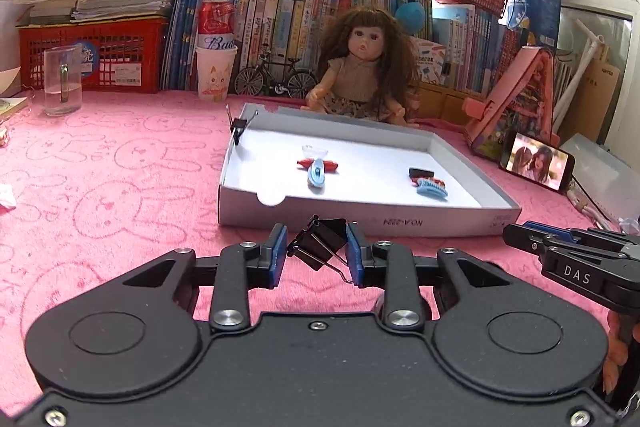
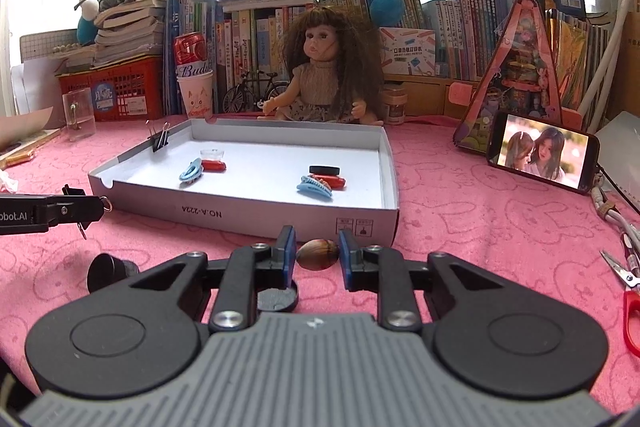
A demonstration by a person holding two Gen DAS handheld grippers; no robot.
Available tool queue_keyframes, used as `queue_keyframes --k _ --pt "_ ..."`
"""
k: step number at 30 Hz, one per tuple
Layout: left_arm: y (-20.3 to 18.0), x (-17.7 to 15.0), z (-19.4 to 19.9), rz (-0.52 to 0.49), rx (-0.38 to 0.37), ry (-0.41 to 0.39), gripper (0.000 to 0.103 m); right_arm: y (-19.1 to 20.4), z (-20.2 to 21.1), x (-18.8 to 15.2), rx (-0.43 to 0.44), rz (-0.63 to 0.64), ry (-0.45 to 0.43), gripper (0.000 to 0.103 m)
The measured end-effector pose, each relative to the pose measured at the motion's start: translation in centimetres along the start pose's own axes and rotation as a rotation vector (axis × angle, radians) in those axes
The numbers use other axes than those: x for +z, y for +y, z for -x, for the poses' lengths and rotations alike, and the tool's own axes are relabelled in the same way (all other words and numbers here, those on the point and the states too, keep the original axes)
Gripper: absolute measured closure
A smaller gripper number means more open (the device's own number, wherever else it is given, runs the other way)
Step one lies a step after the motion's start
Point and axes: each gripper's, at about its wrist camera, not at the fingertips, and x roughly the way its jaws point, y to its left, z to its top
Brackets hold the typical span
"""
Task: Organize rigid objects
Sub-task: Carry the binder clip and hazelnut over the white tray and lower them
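My left gripper point(image 1: 317, 254) is shut on a black binder clip point(image 1: 320, 241), just in front of the white cardboard box lid point(image 1: 360, 217). My right gripper point(image 2: 318, 254) is shut on a brown oval stone point(image 2: 318, 254), near the lid's front right corner point(image 2: 384, 215). Inside the lid lie a blue hair clip over a red piece point(image 1: 318, 173), a second blue hair clip point(image 2: 314, 189) with red and black pieces, and a small clear cup point(image 2: 211, 154). Another binder clip point(image 2: 159, 139) is clamped on the lid's left wall. The left gripper point(image 2: 80, 213) shows at the right wrist view's left edge.
A black round cap point(image 2: 106, 271) and a dark dish point(image 2: 278, 299) lie on the pink cloth under my right gripper. Red scissors point(image 2: 632, 291) lie at the right. A doll point(image 2: 324, 75), a phone point(image 2: 542, 157), a glass jar point(image 1: 62, 81), cups and books stand behind the lid.
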Motion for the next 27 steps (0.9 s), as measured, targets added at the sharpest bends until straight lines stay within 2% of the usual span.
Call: queue_keyframes --k 15,27 --pt "-0.5 2.0 -1.6 0.018 -0.003 -0.016 0.074 0.3 -1.3 2.2 0.002 -0.018 -0.042 0.076" --pt "-1.1 4.1 -4.3 0.028 -0.011 -0.011 0.074 0.7 -3.7 3.4 -0.002 -0.046 -0.043 0.076"
